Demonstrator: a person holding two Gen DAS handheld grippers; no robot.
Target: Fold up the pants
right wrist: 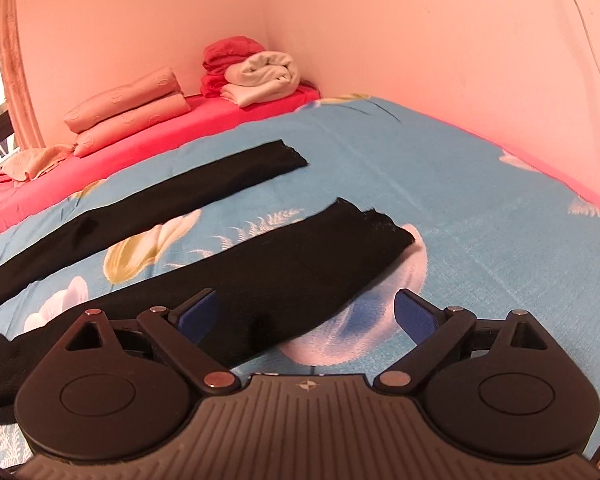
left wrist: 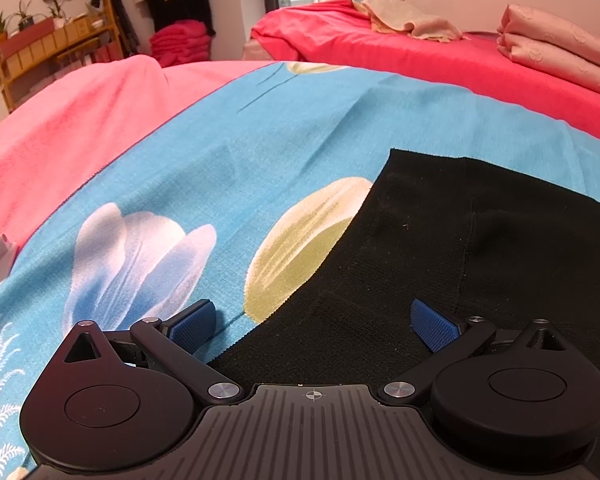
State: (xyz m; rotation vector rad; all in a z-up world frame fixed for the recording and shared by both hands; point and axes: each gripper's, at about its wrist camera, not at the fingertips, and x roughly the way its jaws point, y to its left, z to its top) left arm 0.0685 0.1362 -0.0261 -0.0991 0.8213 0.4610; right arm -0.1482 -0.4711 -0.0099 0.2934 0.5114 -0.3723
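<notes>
1. No readable text, brand, label or no. in either view.
2. Only sign: small crosshair mark (circle w/ cross) on the ribbed grey housing of the left tongs (left wrist: 313,330), centred at its top edge; no letters w/ it.
3. Same crosshair mark on the housing of the right tongs (right wrist: 306,322); also no letters.
4. Folded pink bedding (right wrist: 128,114) shows embossed round motifs; too blurred to tell if they hold any lettering.
5. Blue floral sheet (right wrist: 480,208): printed flowers & ferns only, no words.
</notes>
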